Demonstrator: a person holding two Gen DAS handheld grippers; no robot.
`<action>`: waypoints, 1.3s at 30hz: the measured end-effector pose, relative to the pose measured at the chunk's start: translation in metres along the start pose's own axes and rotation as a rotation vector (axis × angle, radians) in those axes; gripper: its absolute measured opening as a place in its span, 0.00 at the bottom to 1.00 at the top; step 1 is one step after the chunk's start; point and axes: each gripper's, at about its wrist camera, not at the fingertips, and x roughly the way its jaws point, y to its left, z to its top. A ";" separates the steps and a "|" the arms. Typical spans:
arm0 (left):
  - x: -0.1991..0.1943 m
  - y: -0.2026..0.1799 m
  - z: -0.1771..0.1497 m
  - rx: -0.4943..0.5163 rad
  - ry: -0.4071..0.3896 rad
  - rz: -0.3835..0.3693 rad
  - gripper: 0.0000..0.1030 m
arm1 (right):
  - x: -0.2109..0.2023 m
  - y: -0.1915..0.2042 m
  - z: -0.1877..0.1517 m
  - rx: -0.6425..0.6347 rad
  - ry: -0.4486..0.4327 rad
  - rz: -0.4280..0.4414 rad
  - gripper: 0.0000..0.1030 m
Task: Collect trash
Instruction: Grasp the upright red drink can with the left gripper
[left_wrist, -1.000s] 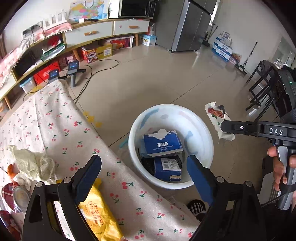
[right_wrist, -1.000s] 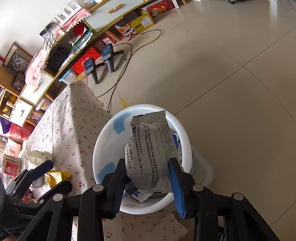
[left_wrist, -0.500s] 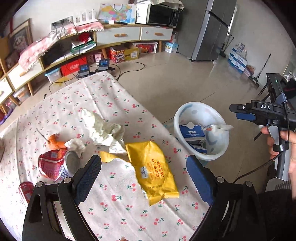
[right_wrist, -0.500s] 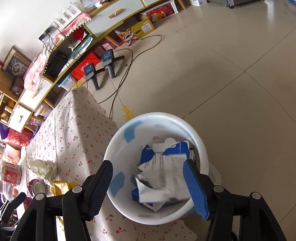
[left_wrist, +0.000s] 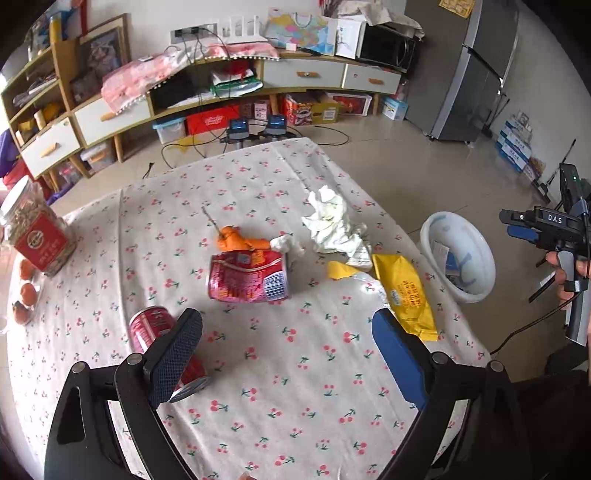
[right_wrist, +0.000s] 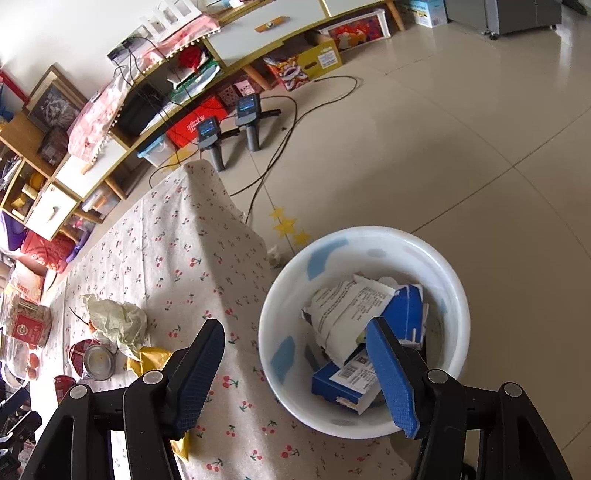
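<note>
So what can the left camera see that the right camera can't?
Only the left wrist view shows the orange peel, the whole crushed red can, the fridge and the right gripper from the side, held in a hand.

Only the right wrist view looks down into the white bin, showing the white wrapper on blue cartons.

Both show the cherry tablecloth, the crumpled tissue, the yellow bag and the bin. Both grippers are open and empty.
</note>
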 end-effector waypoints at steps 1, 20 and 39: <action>-0.001 0.008 -0.002 -0.017 -0.003 0.003 0.92 | 0.001 0.006 0.000 -0.010 0.000 -0.001 0.67; 0.054 0.093 -0.024 -0.287 0.170 0.135 0.96 | 0.057 0.122 -0.030 -0.193 0.103 0.012 0.72; 0.070 0.143 -0.031 -0.481 0.188 0.028 0.55 | 0.113 0.237 -0.064 -0.377 0.189 0.056 0.72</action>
